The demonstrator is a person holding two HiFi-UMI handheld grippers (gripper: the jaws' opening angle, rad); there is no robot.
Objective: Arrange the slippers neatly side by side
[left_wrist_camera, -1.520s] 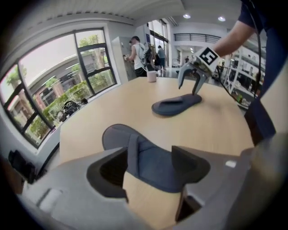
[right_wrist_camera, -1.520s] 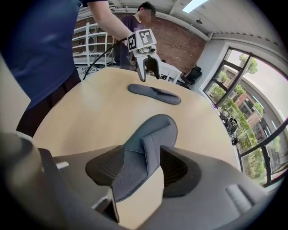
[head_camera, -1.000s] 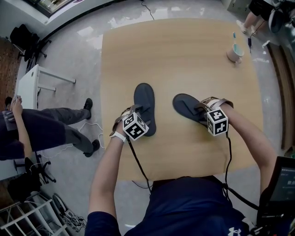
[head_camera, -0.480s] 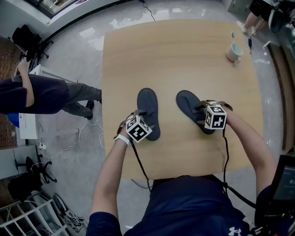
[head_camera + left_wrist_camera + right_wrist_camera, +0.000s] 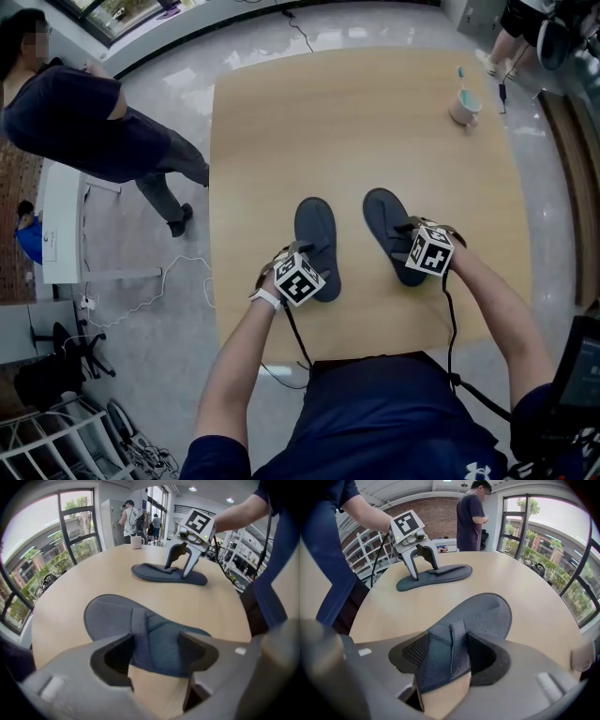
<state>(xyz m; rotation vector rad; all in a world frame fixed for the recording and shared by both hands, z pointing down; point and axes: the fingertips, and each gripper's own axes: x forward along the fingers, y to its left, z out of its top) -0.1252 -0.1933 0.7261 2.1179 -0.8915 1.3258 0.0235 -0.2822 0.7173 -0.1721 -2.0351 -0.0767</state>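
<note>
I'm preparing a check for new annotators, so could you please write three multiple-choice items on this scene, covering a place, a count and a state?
1. Where is the mug? A far right corner of the table; B between the slippers; C on the floor.
2. How many slippers are on the table? A one; B two; C three.
3. How do they lie? A stacked; B soles up; C straps up, apart.
A: it stands by the far right edge. B: left slipper, right slipper. C: bare wood separates them, straps on top.
</note>
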